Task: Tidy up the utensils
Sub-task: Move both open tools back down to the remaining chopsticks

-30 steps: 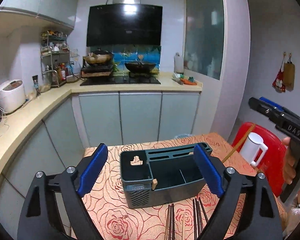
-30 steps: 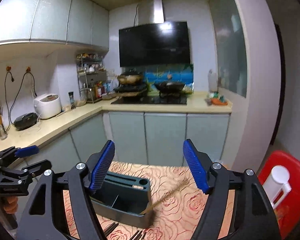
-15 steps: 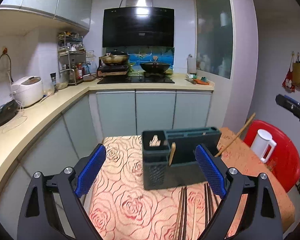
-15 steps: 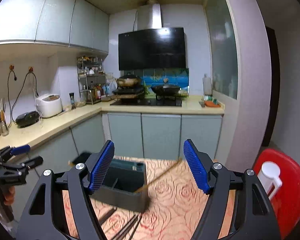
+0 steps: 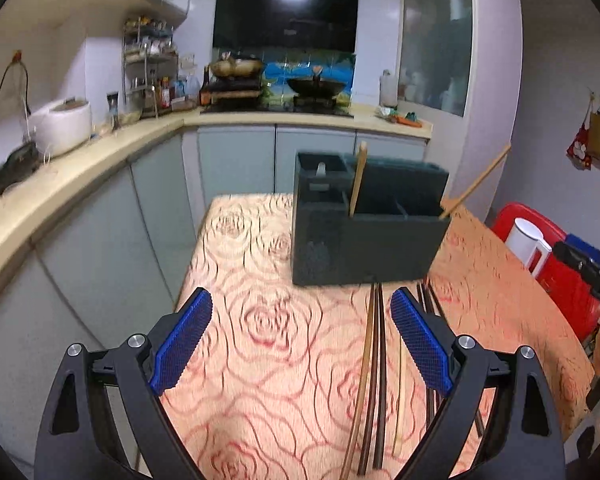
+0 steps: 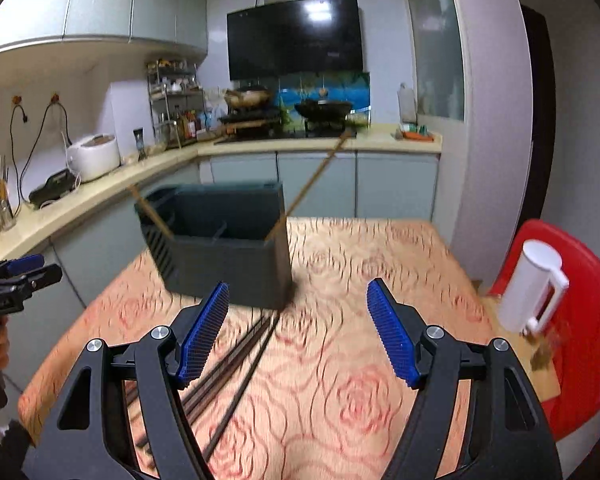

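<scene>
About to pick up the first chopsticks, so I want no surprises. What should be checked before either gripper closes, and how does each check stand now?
1. Left gripper jaws open, nothing between: ok.
2. Right gripper jaws open, nothing between: ok.
3. Loose chopsticks flat on the tablecloth: ok.
4. Utensil holder upright, compartments open: ok.
5. Slanted stick in the holder steady: cannot tell.
6. White jug away from both grippers: ok.

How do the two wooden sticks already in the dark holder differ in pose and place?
The left stick stands nearly upright beside the holder's small left compartments; the right stick leans steeply outward over the right corner. The right stick juts out farther than the left stick. Both are light wood, lower ends inside the holder.
</scene>
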Demonstrator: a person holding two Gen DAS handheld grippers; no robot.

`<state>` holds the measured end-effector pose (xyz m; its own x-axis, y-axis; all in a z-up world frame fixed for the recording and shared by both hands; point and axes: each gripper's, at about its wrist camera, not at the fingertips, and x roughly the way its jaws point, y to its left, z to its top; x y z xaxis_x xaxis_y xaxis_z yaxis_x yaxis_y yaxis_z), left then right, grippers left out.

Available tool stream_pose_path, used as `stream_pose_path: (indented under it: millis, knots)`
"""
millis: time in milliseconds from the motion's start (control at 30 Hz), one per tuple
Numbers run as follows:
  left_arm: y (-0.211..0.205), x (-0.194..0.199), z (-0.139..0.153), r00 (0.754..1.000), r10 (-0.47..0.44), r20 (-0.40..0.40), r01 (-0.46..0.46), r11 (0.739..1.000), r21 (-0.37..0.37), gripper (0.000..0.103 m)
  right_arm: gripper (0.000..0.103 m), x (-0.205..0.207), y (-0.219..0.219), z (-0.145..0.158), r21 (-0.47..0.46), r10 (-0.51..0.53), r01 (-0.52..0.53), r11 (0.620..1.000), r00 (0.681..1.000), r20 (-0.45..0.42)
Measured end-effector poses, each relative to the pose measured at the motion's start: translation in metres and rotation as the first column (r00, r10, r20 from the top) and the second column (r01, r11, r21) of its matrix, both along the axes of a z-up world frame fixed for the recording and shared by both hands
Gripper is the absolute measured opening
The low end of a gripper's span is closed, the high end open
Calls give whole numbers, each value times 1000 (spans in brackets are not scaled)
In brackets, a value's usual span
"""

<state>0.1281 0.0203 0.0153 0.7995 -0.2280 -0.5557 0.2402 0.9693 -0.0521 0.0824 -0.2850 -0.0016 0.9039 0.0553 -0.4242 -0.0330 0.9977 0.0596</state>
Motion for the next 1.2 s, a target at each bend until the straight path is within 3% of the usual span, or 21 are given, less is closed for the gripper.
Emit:
stream_pose_path:
  millis: [633, 1200]
  knots:
    - [16, -52, -75, 995, 11, -96, -6, 999, 48, 88, 69, -45, 31, -69, -24, 37, -40, 999, 992, -123]
    - [-3, -68, -117, 978, -110, -179, 140, 977, 164, 87, 69, -53, 33, -86, -21, 33, -37, 999, 987, -157]
